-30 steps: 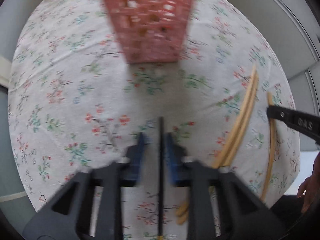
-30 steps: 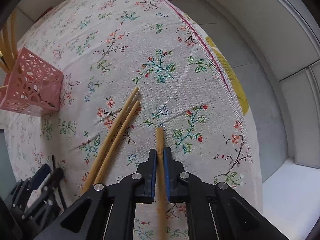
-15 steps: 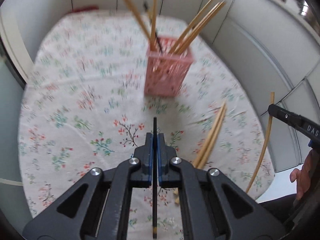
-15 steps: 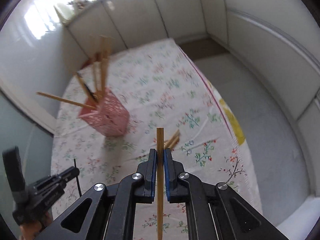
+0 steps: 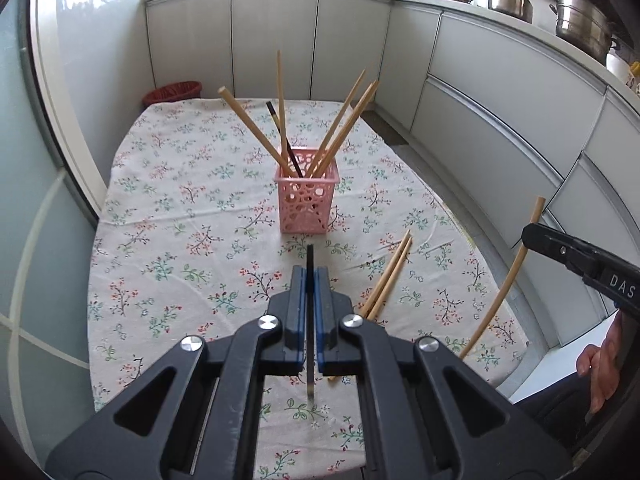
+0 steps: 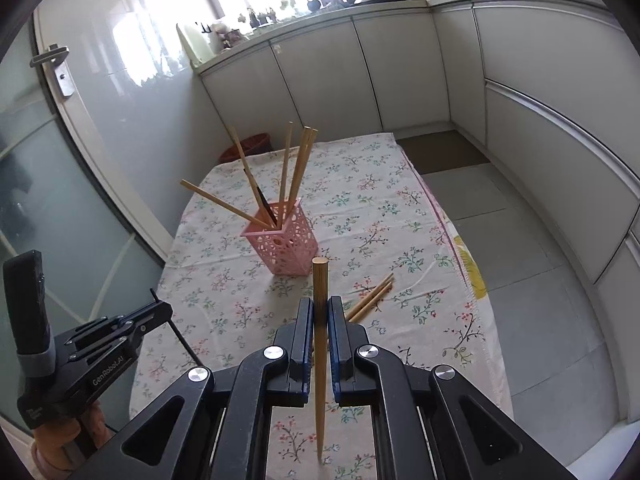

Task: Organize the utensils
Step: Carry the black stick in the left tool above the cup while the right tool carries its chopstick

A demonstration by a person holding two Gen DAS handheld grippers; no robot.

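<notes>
Pink perforated plastic, square in section and flaring a little toward its rim, makes up the chopstick basket (image 5: 308, 202) that stands upright near the middle of my desk (image 5: 168, 216), which is draped in a cream cloth printed with small red and green sprigs. Six or so round bamboo chopsticks (image 5: 344, 126) and one thin black one fan out of it at loose angles. My left tool (image 5: 307, 284), with blue-lined pads, is pinched tight on a slim black chopstick (image 5: 309, 320) held well above the cloth and pointing toward the basket. My right tool (image 6: 320, 308) is likewise clamped on a round, pale bamboo chopstick (image 6: 320, 344) with a flat-cut end, lifted clear of the cloth. From the left view that stick shows as a bowed tan line beyond the desk's right edge. Two more loose bamboo chopsticks (image 5: 390, 276) lie side by side on the cloth, touching, between the basket and the near right edge. Smooth grey cabinet fronts run along the right and far sides, with a strip of tiled floor between them and the desk; a frosted glass panel closes the left.
</notes>
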